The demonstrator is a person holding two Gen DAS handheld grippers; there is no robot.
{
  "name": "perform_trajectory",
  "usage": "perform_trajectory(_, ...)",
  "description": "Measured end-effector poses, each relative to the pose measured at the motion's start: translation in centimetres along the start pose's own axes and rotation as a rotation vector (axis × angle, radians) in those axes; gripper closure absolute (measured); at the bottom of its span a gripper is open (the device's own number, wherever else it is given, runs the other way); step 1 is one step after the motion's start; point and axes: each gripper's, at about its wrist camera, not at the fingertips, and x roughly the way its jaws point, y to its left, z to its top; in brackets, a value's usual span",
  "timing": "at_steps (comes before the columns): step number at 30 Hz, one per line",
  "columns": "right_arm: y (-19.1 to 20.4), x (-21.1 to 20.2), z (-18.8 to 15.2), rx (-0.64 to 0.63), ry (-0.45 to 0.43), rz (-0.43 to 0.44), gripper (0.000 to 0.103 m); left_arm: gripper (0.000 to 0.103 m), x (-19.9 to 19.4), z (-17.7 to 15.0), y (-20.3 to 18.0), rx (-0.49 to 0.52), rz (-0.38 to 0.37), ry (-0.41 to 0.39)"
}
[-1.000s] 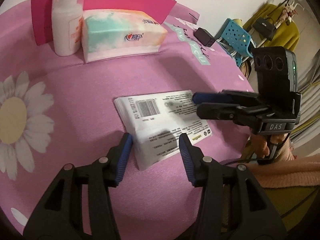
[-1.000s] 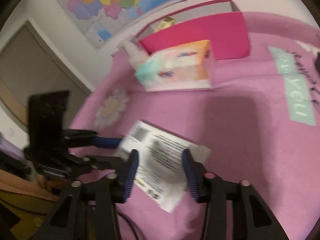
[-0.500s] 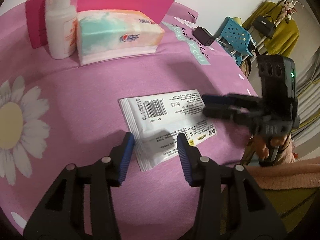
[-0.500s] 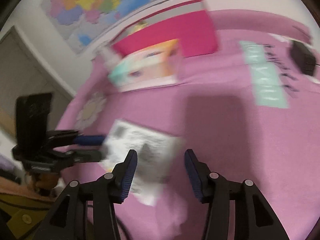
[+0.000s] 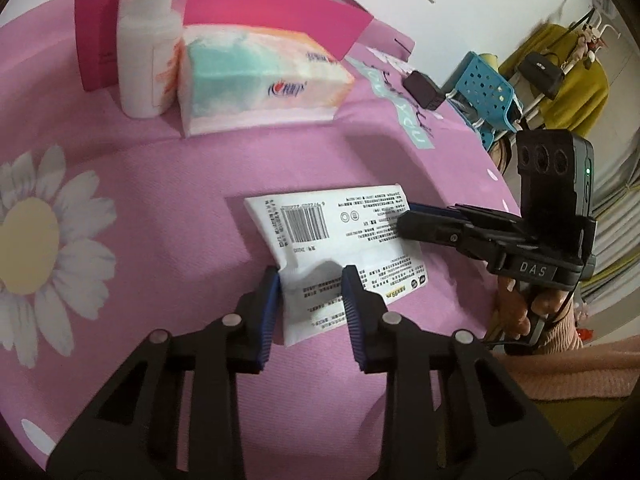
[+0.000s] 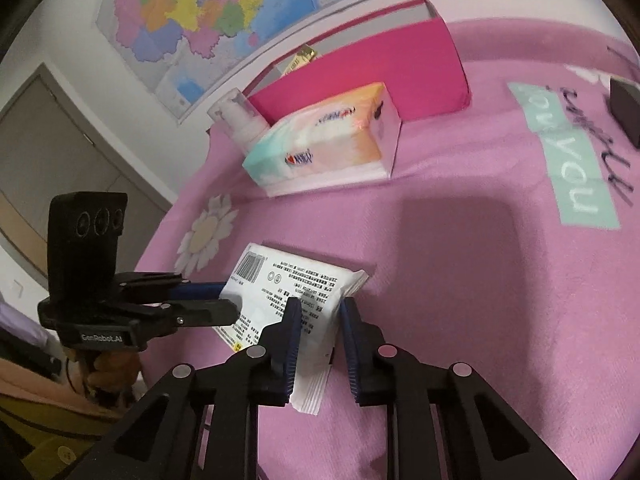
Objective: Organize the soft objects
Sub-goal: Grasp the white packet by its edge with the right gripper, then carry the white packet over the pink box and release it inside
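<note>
A flat white wipes pack point(image 5: 340, 236) with a barcode lies on the pink cloth; it also shows in the right wrist view point(image 6: 280, 296). My left gripper point(image 5: 310, 280) is narrowed around its near end, pads pressing the wrapper, which puckers between them. My right gripper point(image 6: 318, 312) is narrowed around the pack's other end, pads touching the wrapper. The right gripper shows in the left wrist view point(image 5: 416, 220) at the pack's right edge. A pastel tissue pack point(image 5: 256, 76) lies further back; it also shows in the right wrist view point(image 6: 320, 148).
A white pump bottle point(image 5: 144, 48) stands left of the tissue pack. An open pink box point(image 5: 272, 12) stands behind them. A black block point(image 5: 424, 88) lies at the table's far right. A blue perforated stool point(image 5: 488, 96) stands beyond the table edge.
Both grippers have narrowed from wide open onto the wipes pack's two ends. The pack has shifted slightly and its near end puckers.
</note>
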Motion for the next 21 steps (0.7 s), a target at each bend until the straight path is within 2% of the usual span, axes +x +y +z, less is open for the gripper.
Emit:
perform_trajectory(7, 1.5, -2.7, 2.1, -0.066, -0.073, -0.006, 0.089, 0.07, -1.6, 1.4, -1.1, 0.031, 0.011, -0.05)
perform_trajectory(21, 2.3, -5.3, 8.2, -0.126, -0.211, -0.027, 0.089, 0.07, -4.8, 8.0, -3.0, 0.109, 0.083, -0.201)
